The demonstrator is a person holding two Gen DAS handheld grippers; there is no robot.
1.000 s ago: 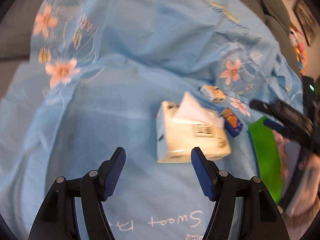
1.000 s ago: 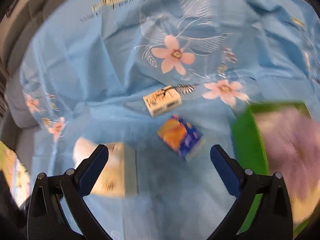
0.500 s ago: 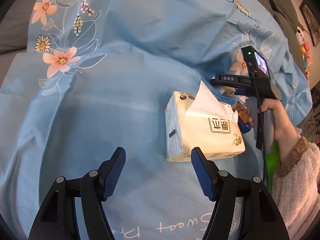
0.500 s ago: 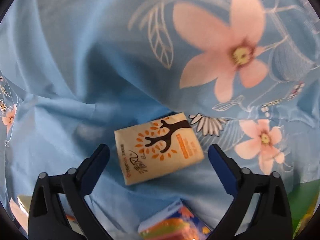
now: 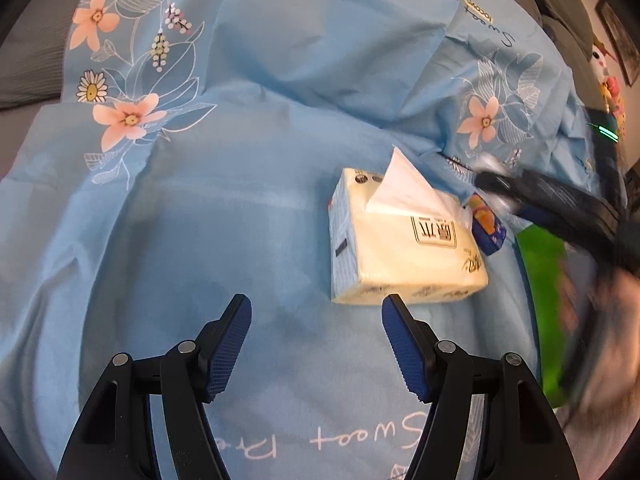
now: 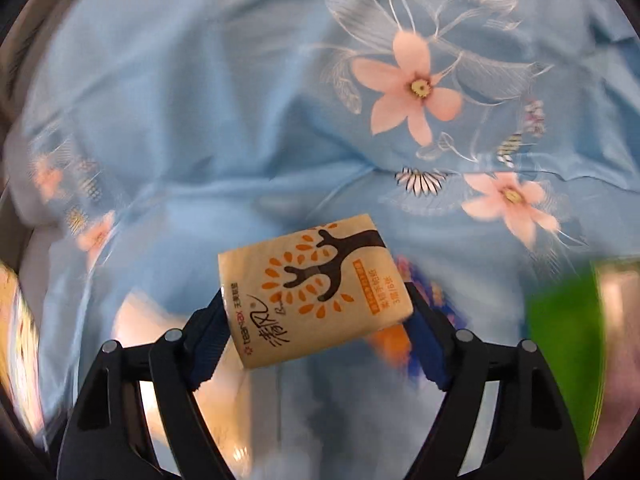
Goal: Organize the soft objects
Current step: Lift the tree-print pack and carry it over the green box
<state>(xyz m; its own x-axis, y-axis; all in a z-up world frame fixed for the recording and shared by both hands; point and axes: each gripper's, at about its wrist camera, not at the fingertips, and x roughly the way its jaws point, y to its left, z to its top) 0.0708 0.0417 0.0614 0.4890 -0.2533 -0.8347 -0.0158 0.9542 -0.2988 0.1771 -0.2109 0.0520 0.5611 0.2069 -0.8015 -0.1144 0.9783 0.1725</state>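
My right gripper (image 6: 316,312) has its jaws closing on a small beige tissue pack with a tree print (image 6: 308,276); both pads press its sides and it hangs tilted above the blue floral sheet (image 6: 200,100). A blue-and-orange small pack (image 6: 420,280) lies blurred behind it. In the left wrist view a large cream tissue pack (image 5: 404,256) with one tissue sticking up lies ahead and to the right of my left gripper (image 5: 316,320), which is open with nothing between its fingers. The blue-and-orange pack (image 5: 486,228) sits at the large pack's right end, with the blurred right gripper (image 5: 560,208) above it.
A green box (image 5: 540,280) stands at the right edge of the sheet, also the green box (image 6: 560,340) in the right wrist view. Grey upholstery (image 5: 24,80) shows at the far left. The sheet (image 5: 200,220) is wrinkled, with printed lettering near the front.
The right gripper closed on the tree-print pack and lifted it off the sheet, pulling back toward the right. The left gripper stayed in place.
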